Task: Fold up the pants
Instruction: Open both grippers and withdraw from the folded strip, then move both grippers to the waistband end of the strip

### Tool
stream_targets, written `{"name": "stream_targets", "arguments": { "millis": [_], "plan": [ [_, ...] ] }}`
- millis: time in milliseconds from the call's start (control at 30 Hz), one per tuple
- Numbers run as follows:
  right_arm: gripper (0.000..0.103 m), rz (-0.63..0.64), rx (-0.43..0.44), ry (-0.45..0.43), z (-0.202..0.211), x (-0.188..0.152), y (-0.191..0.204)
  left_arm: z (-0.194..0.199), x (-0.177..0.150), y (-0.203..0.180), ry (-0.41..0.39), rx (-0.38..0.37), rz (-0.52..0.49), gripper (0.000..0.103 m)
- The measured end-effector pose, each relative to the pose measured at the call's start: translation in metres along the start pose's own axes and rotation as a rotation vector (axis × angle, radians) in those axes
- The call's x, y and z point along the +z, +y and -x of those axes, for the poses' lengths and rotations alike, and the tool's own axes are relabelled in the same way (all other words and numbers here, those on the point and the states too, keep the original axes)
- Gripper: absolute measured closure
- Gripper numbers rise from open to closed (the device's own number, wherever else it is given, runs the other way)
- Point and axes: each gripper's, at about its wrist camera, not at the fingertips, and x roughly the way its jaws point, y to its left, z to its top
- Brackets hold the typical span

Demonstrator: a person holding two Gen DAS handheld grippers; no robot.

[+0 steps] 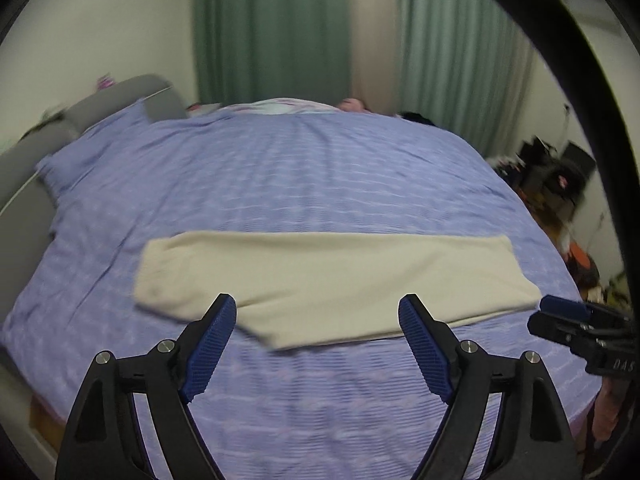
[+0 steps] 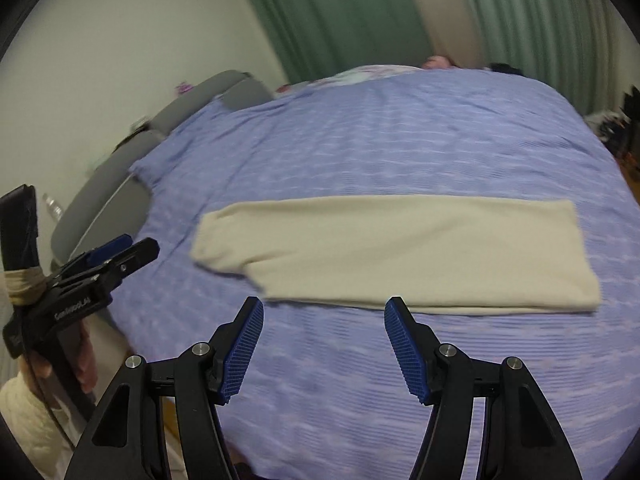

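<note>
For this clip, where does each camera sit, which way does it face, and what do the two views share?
Left wrist: rides the left gripper, looks forward across the bed at the cream pants; the right gripper shows at right.
Right wrist: rides the right gripper, same outlook; the left gripper and the hand holding it show at left.
Shared: pants, bed, green curtains.

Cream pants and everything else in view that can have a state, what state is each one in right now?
Cream fabric pants: flat on the bed, folded lengthwise into one long strip, not held.
Left tongs: open, holding nothing, above the pants' near edge.
Right tongs: open, holding nothing, just short of the pants.
Purple striped bed cover: spread out, lightly wrinkled.
Green curtains: drawn shut.
</note>
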Motion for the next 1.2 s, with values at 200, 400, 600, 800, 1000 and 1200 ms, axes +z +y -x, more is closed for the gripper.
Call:
{"name": "stream_targets", "arguments": {
  "millis": [200, 400, 600, 800, 1000, 1200],
  "plan": [
    [0.039, -0.041, -0.029, -0.020, -0.047, -0.001, 0.101, -0.001, -0.010, 0.123, 0.028, -0.024, 0.054, 0.018],
    [0.038, -0.106, -0.086, 0.033, -0.120, -0.005, 0.152, -0.038, -0.029, 0.223, 0.091, -0.013, 0.118, 0.018],
    [0.038, -0.139, -0.144, 0.158, -0.207, -0.011, 0.171, -0.110, -0.053, 0.295, 0.160, -0.008, 0.237, 0.018],
    [0.038, -0.229, -0.200, 0.269, -0.287, -0.021, 0.158, -0.205, -0.068, 0.339, 0.249, -0.066, 0.339, 0.018],
    [0.038, -0.266, -0.222, 0.338, -0.336, -0.032, 0.152, -0.277, -0.082, 0.358, 0.297, -0.132, 0.490, 0.018],
    [0.038, -0.225, -0.238, 0.367, -0.361, -0.034, 0.160, -0.326, -0.095, 0.371, 0.306, -0.161, 0.634, 0.019]
  ]
}}
